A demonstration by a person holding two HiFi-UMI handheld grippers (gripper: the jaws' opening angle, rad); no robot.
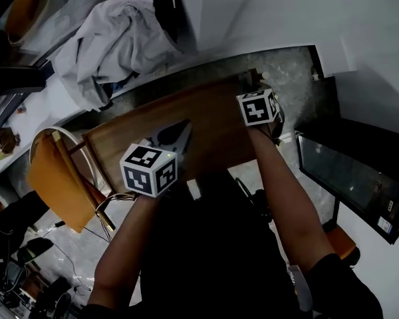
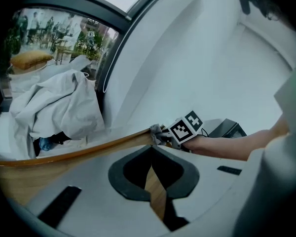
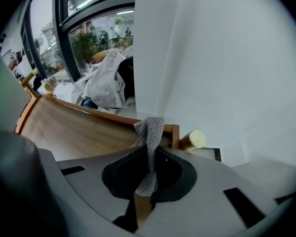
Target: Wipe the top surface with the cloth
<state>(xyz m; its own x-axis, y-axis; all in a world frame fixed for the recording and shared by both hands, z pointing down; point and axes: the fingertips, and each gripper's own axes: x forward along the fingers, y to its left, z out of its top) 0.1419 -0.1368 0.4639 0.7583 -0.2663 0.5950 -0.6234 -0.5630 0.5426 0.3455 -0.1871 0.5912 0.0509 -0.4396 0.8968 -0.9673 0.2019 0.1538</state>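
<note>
Brown wooden worktop (image 1: 206,121), long and narrow, bare grain, its right end close to a white wall (image 1: 286,12). Past the far edge, a heap of pale fabric (image 1: 113,42) on a white ledge (image 1: 46,105) below a dark-framed window (image 3: 89,38). To the left, a chair (image 1: 60,178) in orange-brown wood; to the right, a dark screen (image 1: 346,171); underneath, speckled grey floor (image 1: 286,65). At the worktop's far right corner, the right gripper (image 3: 149,154), fingers pinched shut on the cloth (image 3: 149,132). Grey, coarse-knit, a narrow crumpled strip standing up out of the fingers and folding over at the top, just above the wood by the corner. On the near side, the left gripper (image 1: 176,133) over the middle of the worktop, fingers closed tip to tip with nothing between them, only wood showing through the gap behind the tips.
</note>
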